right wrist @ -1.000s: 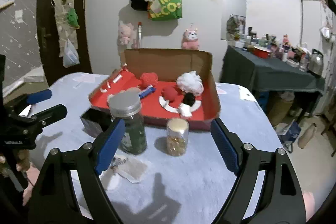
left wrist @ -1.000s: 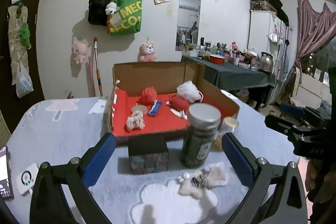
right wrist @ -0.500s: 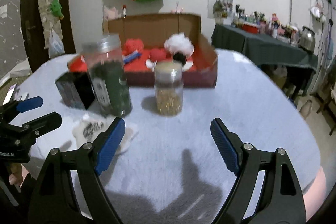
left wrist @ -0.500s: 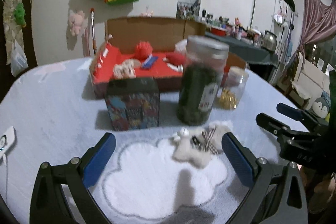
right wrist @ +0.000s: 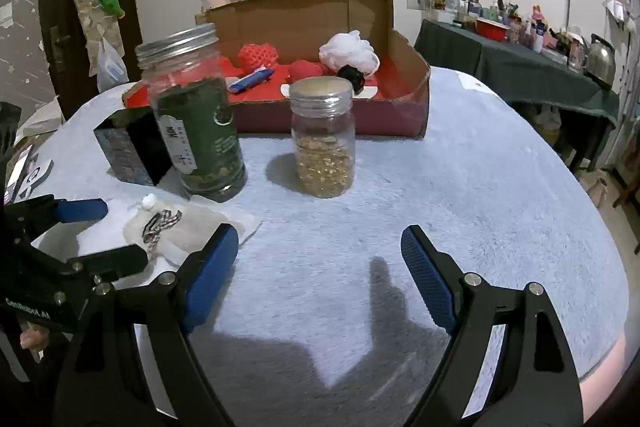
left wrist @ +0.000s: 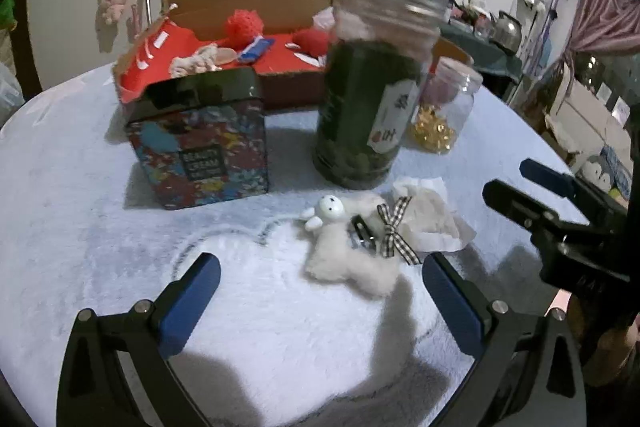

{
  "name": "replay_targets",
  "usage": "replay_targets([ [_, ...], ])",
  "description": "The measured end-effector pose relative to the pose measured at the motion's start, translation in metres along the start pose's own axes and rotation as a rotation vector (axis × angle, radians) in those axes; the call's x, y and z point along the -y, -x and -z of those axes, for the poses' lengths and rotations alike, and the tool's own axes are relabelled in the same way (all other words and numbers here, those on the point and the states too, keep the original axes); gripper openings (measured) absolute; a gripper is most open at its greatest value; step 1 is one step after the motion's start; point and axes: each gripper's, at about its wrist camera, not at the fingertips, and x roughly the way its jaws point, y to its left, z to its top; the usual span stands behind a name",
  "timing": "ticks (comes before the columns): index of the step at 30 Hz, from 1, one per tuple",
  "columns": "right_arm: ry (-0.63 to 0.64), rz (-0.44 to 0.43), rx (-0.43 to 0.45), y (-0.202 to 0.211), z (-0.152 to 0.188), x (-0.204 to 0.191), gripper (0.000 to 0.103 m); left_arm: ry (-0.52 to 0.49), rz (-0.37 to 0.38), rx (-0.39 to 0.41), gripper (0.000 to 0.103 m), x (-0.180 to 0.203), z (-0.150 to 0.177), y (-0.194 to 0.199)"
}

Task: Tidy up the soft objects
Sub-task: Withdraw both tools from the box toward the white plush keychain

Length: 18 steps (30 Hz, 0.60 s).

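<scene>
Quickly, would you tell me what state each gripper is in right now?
Left gripper: open, holding nothing, just short of the white plush toy.
Right gripper: open, holding nothing, over bare tablecloth.

1. White plush toy [left wrist: 348, 255] wears a black-and-white checked bow [left wrist: 394, 227].
2. Pale blue tablecloth [right wrist: 460, 167].
3. Brown cardboard box [right wrist: 416, 75], red lining.
4. Tin [left wrist: 200, 147]: multicoloured floral print, black lid.
5. Tall jar [right wrist: 196, 119]: dark green contents, silver lid.
6. Small jar [right wrist: 324, 147]: golden contents.

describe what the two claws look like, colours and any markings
Both match. The left claw and right claw each have a black angular frame with silver screw heads and two fingers padded in blue, finely textured. White lettering shows on the left claw's black body in the right wrist view. No cables or sleeves show.
</scene>
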Motion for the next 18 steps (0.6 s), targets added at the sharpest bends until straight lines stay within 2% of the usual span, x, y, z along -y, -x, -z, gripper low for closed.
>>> replay_targets([
  [6,-0.011,-0.003,-0.008,-0.004,0.000,0.005,0.084,-0.064,-0.069,-0.042,0.103,0.006,-0.004,-0.010],
  [12,-0.003,-0.071,-0.037,-0.010,-0.003,0.000,0.084,-0.038,-0.113,-0.034,0.103,-0.017,-0.003,-0.003],
  [18,-0.001,-0.232,-0.095,-0.023,-0.010,-0.010,0.084,-0.036,-0.015,-0.027,0.103,-0.025,-0.005,0.005],
])
